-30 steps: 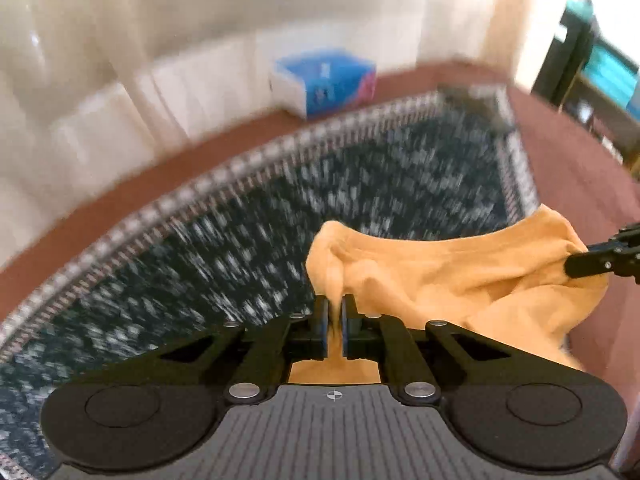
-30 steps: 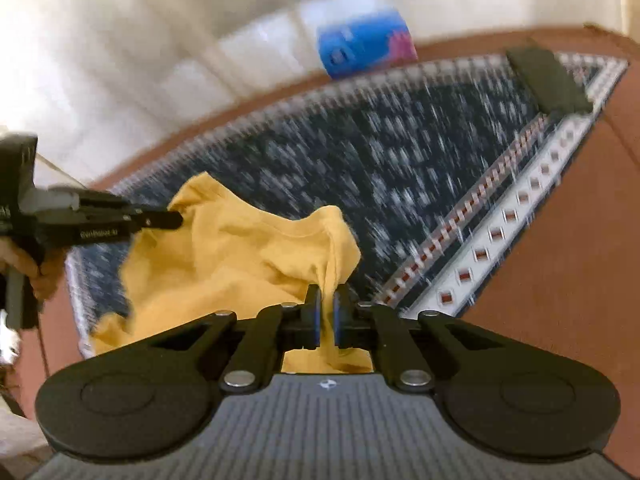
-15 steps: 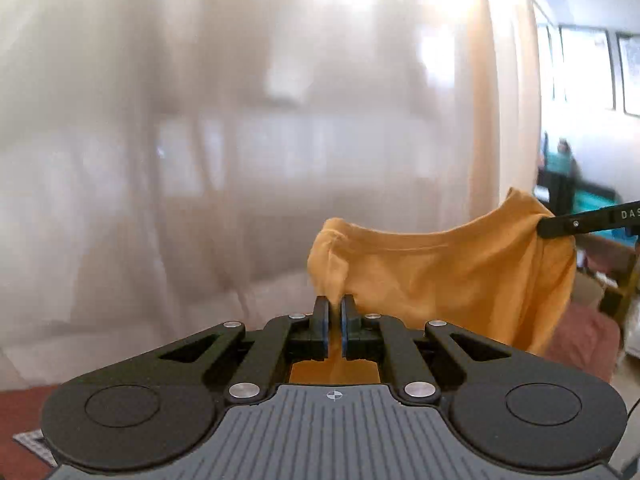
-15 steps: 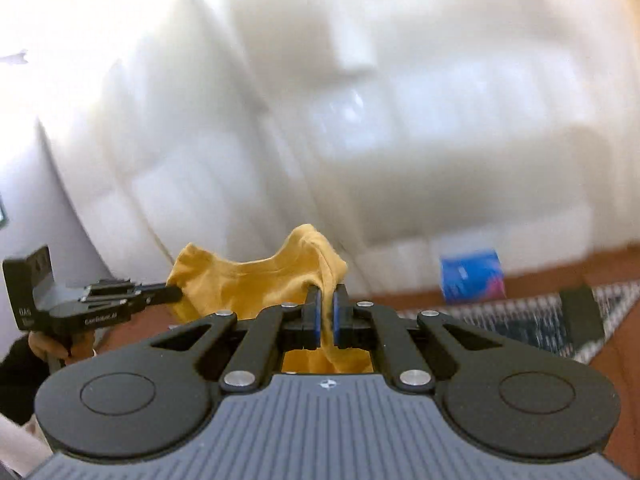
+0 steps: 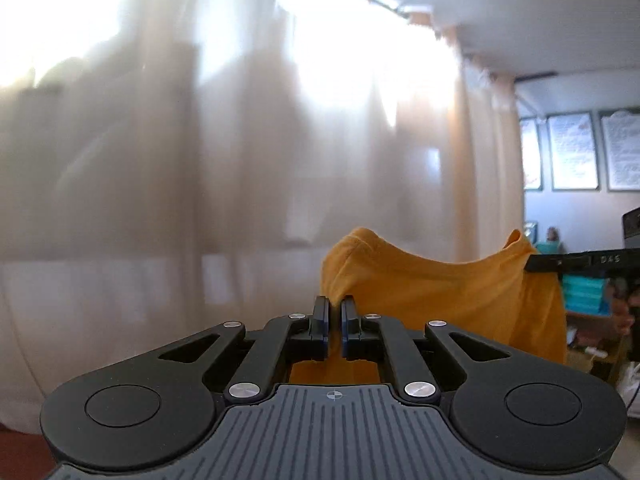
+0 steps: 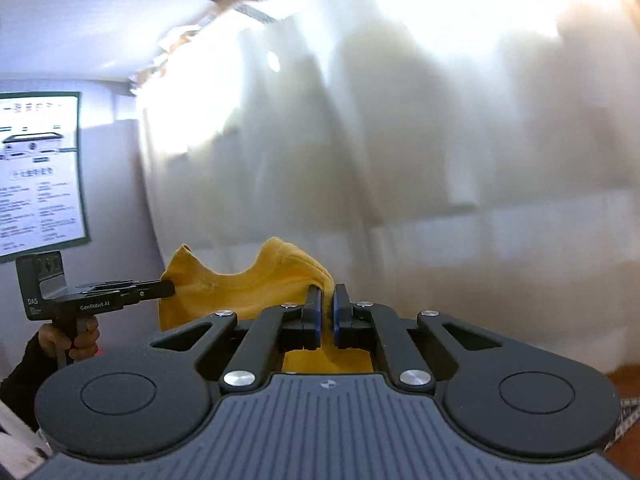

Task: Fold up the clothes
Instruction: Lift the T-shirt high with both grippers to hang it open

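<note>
Between the two grippers hangs the orange T-shirt (image 5: 444,300), stretched in the air before the pale curtain (image 5: 200,160). Left gripper (image 5: 334,320) and right gripper (image 6: 325,308) are each clamped on an upper corner, probably so the cloth drops flat for folding.

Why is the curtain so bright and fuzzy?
Left wrist view: daylight glares through the curtain, washing out its top; the folds smear, while the yellow shirt looks sharp. Right wrist view: the same glare sits upper right, and the curtain blurs.
</note>
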### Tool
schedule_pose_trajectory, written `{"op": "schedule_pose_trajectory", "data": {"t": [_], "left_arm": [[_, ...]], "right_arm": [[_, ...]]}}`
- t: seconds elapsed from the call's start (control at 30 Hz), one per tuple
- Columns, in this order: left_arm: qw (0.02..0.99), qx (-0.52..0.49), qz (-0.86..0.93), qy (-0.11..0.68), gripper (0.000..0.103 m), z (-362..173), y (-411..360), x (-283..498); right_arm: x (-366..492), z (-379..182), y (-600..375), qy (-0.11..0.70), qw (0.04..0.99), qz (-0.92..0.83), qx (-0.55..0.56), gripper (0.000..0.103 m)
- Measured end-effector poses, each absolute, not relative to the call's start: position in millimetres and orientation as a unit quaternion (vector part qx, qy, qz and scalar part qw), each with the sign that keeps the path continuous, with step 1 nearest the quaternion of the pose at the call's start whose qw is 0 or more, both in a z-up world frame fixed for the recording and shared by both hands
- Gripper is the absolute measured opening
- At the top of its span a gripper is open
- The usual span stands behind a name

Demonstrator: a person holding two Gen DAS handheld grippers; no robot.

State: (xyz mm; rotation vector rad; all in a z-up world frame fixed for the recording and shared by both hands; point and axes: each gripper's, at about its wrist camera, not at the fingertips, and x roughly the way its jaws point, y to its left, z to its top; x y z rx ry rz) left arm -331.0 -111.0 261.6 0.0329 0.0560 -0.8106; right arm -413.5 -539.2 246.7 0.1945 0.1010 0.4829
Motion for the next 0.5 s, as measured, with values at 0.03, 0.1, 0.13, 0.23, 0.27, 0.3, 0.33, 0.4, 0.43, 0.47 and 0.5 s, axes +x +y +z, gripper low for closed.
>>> {"op": "schedule_pose_trajectory", "data": {"t": [0.03, 0.1, 0.13, 0.23, 0.27, 0.3, 0.33, 0.4, 0.43, 0.47, 0.5], "left_arm": [[0.917, 0.013, -0.398, 0.021, 0.001, 265.6, -106.8, -337.7], [0.913, 0.005, -0.407, 0.009, 0.001, 273.6, -99.0, -351.0], [0.911, 0.002, -0.413, 0.004, 0.001, 276.5, -95.5, -356.1], [0.905, 0.000, -0.426, -0.011, 0.001, 282.5, -88.5, -367.0], [0.904, 0.001, -0.427, -0.016, 0.001, 283.8, -86.9, -369.5], [0.903, 0.001, -0.429, -0.020, 0.001, 284.4, -86.9, -369.8], [0.904, 0.000, -0.427, -0.022, 0.001, 284.3, -88.2, -367.1], [0.905, -0.004, -0.424, -0.023, 0.001, 283.0, -91.3, -359.0], [0.906, -0.009, -0.423, -0.017, 0.001, 281.7, -92.2, -352.1], [0.906, -0.015, -0.422, -0.009, 0.001, 280.5, -92.9, -344.7], [0.908, -0.021, -0.418, 0.001, 0.001, 277.9, -95.7, -332.6]], "right_arm": [[-420.1, 252.4, -538.3, 0.043, 0.965, 0.242, 0.095, 0.006], [-436.6, 260.9, -536.8, 0.027, 0.964, 0.248, 0.092, 0.006], [-442.6, 263.6, -535.6, 0.020, 0.964, 0.249, 0.091, 0.006], [-457.1, 273.4, -530.1, -0.001, 0.967, 0.243, 0.080, 0.006], [-459.5, 276.2, -528.7, -0.008, 0.968, 0.240, 0.074, 0.006], [-459.9, 278.1, -527.5, -0.012, 0.969, 0.238, 0.071, 0.006], [-458.7, 279.2, -526.2, -0.015, 0.969, 0.236, 0.068, 0.006], [-452.5, 279.2, -525.6, -0.013, 0.969, 0.237, 0.066, 0.006], [-448.9, 278.8, -525.5, -0.011, 0.969, 0.237, 0.065, 0.006], [-444.0, 276.8, -526.0, -0.006, 0.969, 0.237, 0.064, 0.006], [-435.0, 272.7, -527.4, 0.003, 0.969, 0.237, 0.066, 0.006]]}}
